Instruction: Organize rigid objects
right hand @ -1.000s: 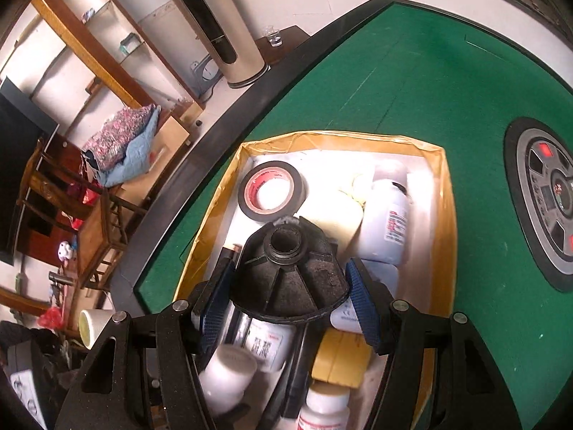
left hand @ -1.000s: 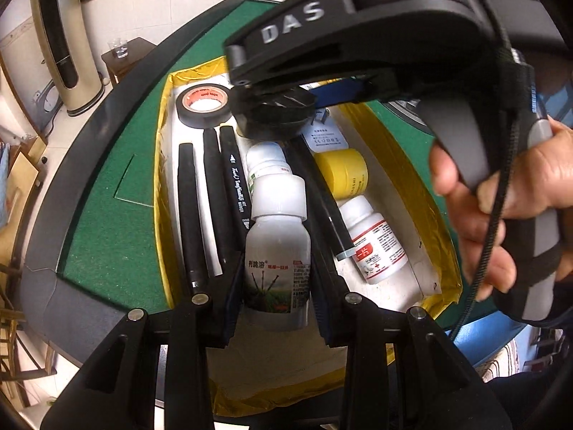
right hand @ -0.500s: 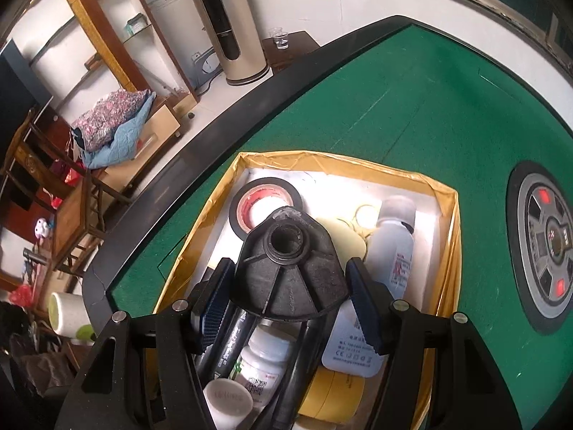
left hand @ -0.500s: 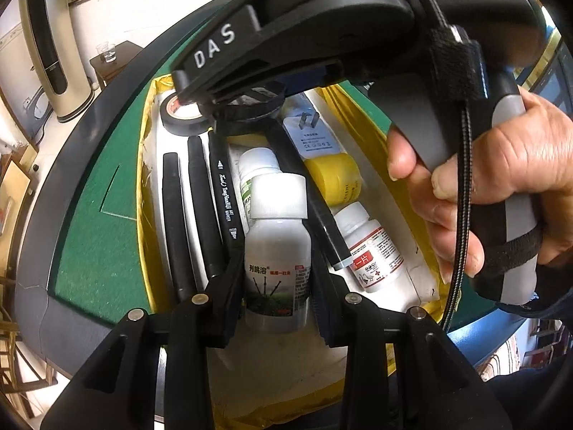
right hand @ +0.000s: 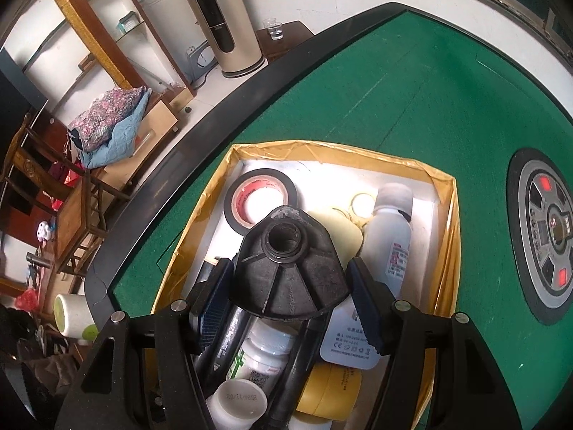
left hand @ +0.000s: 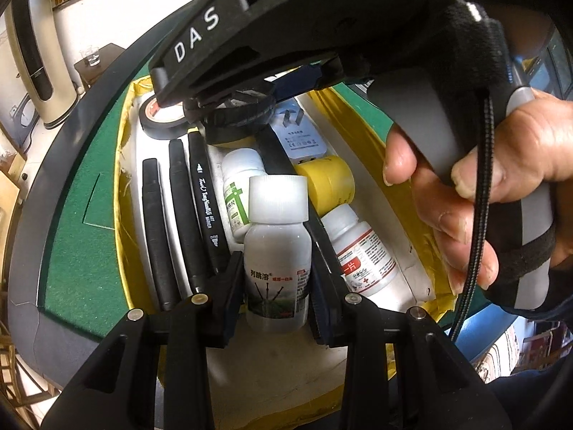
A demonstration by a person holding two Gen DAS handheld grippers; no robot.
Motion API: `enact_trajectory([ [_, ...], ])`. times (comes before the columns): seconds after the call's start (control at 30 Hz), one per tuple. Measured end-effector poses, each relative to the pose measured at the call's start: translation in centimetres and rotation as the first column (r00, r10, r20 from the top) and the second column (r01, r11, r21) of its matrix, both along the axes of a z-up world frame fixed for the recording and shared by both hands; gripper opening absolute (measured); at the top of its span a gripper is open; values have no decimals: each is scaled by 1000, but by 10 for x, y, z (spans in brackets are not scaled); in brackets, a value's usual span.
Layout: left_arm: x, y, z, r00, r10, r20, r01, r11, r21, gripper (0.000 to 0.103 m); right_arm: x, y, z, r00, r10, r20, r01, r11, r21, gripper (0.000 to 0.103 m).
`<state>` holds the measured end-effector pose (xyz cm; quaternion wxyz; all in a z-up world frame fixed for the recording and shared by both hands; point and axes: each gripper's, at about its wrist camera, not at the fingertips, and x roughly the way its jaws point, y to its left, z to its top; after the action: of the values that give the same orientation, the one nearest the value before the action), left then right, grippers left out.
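a: what am i looking at on the left side?

b: my left gripper (left hand: 275, 279) is staying clamped on the translucent white plastic bottle with the white cap (left hand: 276, 251), pads pressing both of its sides, and it is hanging over the near end of the yellow-taped white foam box (left hand: 401, 236) on the green felt table (left hand: 78, 222). the grip is looking the same as a second ago.

a: and the right?

b: my right gripper (right hand: 290, 297) is hovering over the far half of the box with the black ribbed plastic cone (right hand: 286, 268) between its blue pads. the jaws are opening slowly; the right pad (right hand: 365, 308) is showing a sliver of gap, the left one i cannot tell. since a second ago the view is sitting a little higher, so more of the box is showing.

a: anything else changing?

b: in the left view the right gripper's body and the hand (left hand: 501, 193) holding it are looming larger now. the black tape roll (right hand: 261, 200), three black markers (left hand: 182, 222) and yellow jar (left hand: 329, 182) are lying where they were.
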<state>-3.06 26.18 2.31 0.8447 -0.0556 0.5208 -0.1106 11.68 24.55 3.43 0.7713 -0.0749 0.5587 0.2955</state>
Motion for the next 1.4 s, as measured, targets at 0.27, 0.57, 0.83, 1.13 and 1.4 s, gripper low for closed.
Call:
enact_trajectory([
  [0.27,-1,-6,-1,999,-33,19,33,999,5,35,-3,-5,1,1000,-25,-7,25,1000,13,66],
  [0.57,-2,-8,-1,998,-38,57,37,999,18,57,-9,-18,8,997,-79,-5,79,997,22,66],
  [0.83,-4,-15,0,992,-21,123,14,998,64,71,-18,-36,18,991,-133,31,133,991,24,72],
  [1.13,-11,-24,13,991,78,109,-92,988,127,71,-36,-60,42,980,-156,120,152,988,37,79],
  [1.4,-30,-41,44,962,182,203,-222,955,197,71,-63,-123,61,960,-162,230,154,987,52,80],
])
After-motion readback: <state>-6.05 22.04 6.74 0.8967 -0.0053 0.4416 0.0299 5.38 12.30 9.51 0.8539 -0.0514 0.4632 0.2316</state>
